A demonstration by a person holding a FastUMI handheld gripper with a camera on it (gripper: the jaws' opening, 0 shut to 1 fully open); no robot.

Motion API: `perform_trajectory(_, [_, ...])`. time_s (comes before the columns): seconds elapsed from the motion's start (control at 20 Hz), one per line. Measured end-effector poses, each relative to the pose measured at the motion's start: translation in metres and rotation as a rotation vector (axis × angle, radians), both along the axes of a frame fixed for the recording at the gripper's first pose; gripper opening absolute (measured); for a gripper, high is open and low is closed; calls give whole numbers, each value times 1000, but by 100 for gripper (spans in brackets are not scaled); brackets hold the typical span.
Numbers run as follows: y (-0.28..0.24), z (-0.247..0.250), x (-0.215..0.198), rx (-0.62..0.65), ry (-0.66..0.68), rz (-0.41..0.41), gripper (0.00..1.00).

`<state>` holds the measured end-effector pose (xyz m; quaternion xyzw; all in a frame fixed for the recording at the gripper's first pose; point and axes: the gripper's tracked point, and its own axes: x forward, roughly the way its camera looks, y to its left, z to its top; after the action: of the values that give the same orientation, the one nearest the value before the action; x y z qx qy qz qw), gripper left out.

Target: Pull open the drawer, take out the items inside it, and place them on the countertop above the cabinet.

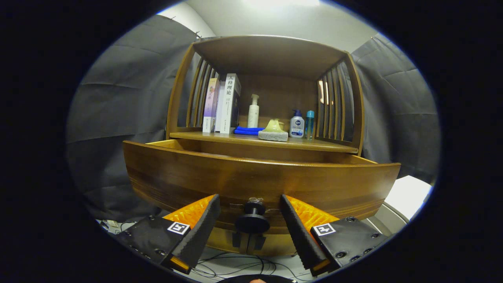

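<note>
The tool [249, 220] is spread, its 2 fingers flanking the drawer [259, 181] knob [252, 220] without touching it, probably just let go. The drawer stands pulled out below the tabletop [267, 142]; its front hides whatever lies inside.

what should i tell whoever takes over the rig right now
Gripper: open, fingers either side of the drawer knob, not pressing it.
Drawer: pulled out from the cabinet; its inside is hidden behind the front panel.
Countertop: holds books, a blue cloth, a sponge and bottles.
Done: drawer open.
Left: lift the gripper over the front, take out whatever is inside, set it on the countertop.
</note>
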<state>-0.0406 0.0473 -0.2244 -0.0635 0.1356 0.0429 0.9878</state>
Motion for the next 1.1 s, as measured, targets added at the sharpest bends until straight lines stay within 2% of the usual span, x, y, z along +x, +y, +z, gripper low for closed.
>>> perform_trajectory(1.1, [1,-7,68,33,20,-56,98])
